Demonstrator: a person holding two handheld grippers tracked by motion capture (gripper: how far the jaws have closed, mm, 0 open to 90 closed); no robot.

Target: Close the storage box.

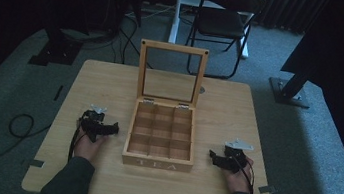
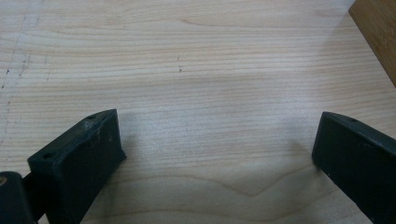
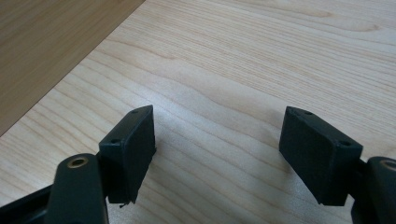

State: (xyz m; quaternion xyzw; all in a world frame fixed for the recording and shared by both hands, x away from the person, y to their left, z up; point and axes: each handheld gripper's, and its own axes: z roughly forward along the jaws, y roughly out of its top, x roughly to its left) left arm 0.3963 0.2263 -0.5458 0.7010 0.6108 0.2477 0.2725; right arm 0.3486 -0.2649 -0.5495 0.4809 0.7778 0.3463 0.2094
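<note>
Both tongs, left tongs [image 1: 114, 129] and right tongs [image 1: 212, 155], are gaping open, holding nothing, flanking the open tea box [image 1: 156, 163] on the worktop [image 1: 101, 80]

High view overhead, far, facing forward-down; gripper views close above table [image 1: 112, 76], sharing tabletop.

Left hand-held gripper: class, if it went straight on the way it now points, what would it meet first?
Probably the side wall of the tea box: the left hand-held gripper points toward it across bare table, jaws open and empty.
</note>
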